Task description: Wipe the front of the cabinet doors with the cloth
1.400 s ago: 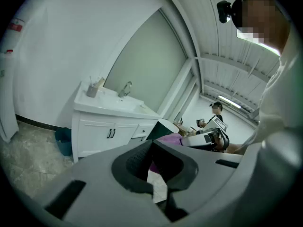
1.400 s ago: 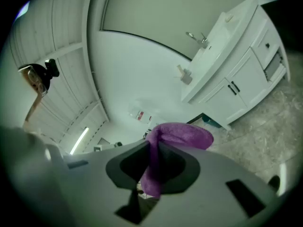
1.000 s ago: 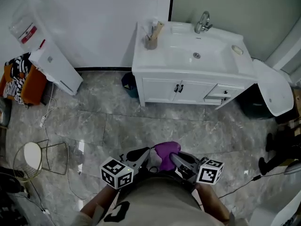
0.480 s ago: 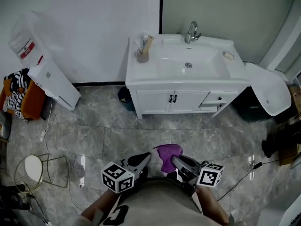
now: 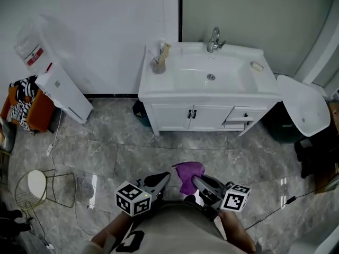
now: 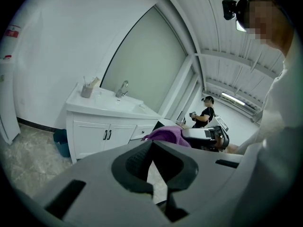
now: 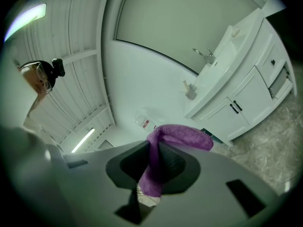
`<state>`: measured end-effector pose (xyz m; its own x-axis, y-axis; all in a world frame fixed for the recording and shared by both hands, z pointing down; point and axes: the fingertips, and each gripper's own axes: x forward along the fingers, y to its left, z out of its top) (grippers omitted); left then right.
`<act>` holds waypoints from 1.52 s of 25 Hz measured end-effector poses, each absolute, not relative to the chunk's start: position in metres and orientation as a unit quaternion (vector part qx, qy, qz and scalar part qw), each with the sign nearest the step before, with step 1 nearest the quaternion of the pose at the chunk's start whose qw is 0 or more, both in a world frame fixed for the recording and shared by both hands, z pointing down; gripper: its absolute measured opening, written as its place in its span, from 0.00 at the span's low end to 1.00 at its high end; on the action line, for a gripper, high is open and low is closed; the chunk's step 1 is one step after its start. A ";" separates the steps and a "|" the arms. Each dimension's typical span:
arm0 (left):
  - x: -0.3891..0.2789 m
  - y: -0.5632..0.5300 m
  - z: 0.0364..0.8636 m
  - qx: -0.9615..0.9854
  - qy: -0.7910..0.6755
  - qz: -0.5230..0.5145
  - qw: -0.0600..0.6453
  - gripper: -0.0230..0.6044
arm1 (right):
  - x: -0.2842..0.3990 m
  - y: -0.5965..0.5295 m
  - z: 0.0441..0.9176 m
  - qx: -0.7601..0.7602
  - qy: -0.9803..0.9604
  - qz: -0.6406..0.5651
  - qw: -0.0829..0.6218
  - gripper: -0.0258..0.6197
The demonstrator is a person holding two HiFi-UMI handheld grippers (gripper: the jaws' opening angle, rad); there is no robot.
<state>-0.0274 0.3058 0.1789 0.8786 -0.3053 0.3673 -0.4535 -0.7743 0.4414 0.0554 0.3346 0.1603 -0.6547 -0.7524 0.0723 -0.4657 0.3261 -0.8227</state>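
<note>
The right gripper point(image 7: 152, 148) pinches the purple cloth point(image 7: 182, 135). Its jaws press on the cloth from both sides. The cloth sticks out past the tips and flops over to the right. In the head view the cloth is at the bottom middle of the frame, up in the air above the gray floor point(image 5: 116, 147). It is well apart from the cabinet doors point(image 5: 180, 118).

The left gripper point(image 6: 151, 144) holds nothing. Its jaws are pressed together at the tips. In the head view it is just left of the cloth and near the right gripper.

The doors are white and closed. Two small dark handles point(image 5: 192, 114) sit side by side where the doors meet. Right of the doors, a drawer point(image 5: 234, 125) sticks out a little. Above the doors is a white sink point(image 5: 228, 78), in the upper middle of the frame. A tap point(image 5: 214, 38) stands at the back of the sink, and a cup point(image 5: 158, 65) stands on its left corner. A blue bin point(image 5: 139, 110) is on the floor just left of the cabinet. A white water machine point(image 5: 58, 83) is at the upper left.
</note>
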 end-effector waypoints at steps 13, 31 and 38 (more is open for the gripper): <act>-0.009 0.321 0.184 0.917 -0.247 0.161 0.268 0.05 | 0.073 0.346 0.178 -0.330 0.810 -0.465 0.137 0.14; -0.137 0.167 0.186 0.934 -0.212 0.152 0.243 0.05 | -0.046 0.221 0.172 -0.385 0.815 -0.433 0.007 0.14; -0.180 0.125 0.210 0.930 -0.217 0.170 0.245 0.05 | -0.074 0.185 0.180 -0.410 0.811 -0.416 -0.033 0.14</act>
<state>-0.1803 0.1249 0.2096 0.8477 -0.3200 0.4231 -0.4868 -0.7861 0.3809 -0.0741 0.1850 0.1797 -0.6612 -0.6382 0.3944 -0.6926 0.3172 -0.6479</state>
